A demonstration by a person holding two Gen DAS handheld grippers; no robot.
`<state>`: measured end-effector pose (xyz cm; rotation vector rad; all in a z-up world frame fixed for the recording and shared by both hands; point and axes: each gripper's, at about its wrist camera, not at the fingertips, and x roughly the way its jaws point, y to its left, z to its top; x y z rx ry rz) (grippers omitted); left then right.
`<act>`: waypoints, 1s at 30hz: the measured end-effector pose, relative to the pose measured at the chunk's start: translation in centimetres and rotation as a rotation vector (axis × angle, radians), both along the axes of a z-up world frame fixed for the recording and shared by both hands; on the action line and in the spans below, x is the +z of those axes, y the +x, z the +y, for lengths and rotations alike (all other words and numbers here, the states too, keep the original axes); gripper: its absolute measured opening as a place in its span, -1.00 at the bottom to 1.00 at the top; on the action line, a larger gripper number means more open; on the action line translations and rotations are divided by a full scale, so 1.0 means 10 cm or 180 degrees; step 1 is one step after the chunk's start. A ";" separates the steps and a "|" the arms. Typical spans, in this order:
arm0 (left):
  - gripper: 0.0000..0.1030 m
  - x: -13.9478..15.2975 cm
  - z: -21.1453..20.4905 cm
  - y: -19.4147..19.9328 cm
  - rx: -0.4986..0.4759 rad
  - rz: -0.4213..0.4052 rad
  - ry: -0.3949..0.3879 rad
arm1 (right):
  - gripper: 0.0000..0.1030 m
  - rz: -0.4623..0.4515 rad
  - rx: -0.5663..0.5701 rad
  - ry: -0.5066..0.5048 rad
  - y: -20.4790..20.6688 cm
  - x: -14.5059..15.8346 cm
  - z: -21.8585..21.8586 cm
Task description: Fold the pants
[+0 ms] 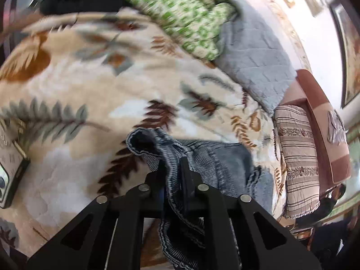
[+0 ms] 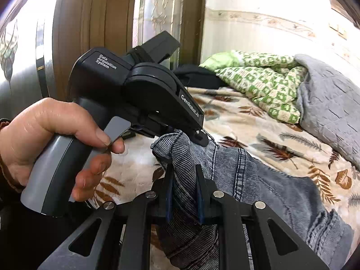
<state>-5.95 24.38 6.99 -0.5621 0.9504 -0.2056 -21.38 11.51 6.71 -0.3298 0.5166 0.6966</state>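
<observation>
The left gripper [image 1: 172,168] has its fingers clamped on the jeans [image 1: 209,157]; the right gripper [image 2: 184,173] grips the same hem just beside it; denim trails ahead over the bed [image 2: 258,121].

home bedroom | leaf-print blanket [image 1: 90,85] | pillow [image 1: 297,157] | framed picture [image 1: 348,56]

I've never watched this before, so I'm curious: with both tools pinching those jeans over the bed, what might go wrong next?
Three guesses. Each tool, left and right, pinches only a bunched edge of the jeans, so the denim might slip free. The two tools sit very close together, so they could bump. A phone lies on the blanket nearby; dragged fabric might sweep it.
</observation>
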 end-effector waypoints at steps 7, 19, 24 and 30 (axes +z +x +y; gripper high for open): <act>-0.88 0.36 -0.32 0.02 -0.0164 -0.0190 0.0138 | -0.70 0.0008 -0.0145 0.0270 -0.03 0.25 -0.32; -0.89 0.78 -1.33 0.15 -0.0703 -0.0397 0.0322 | -0.70 0.0114 -0.0534 0.0698 0.01 0.46 -1.09; -0.90 0.81 -1.76 0.21 -0.0921 -0.0398 0.0435 | -0.71 0.0146 -0.0736 0.0820 0.00 0.48 -1.46; -0.90 0.78 -2.14 0.26 -0.1107 -0.0349 0.0523 | -0.71 0.0241 -0.0906 0.0962 0.03 0.45 -1.79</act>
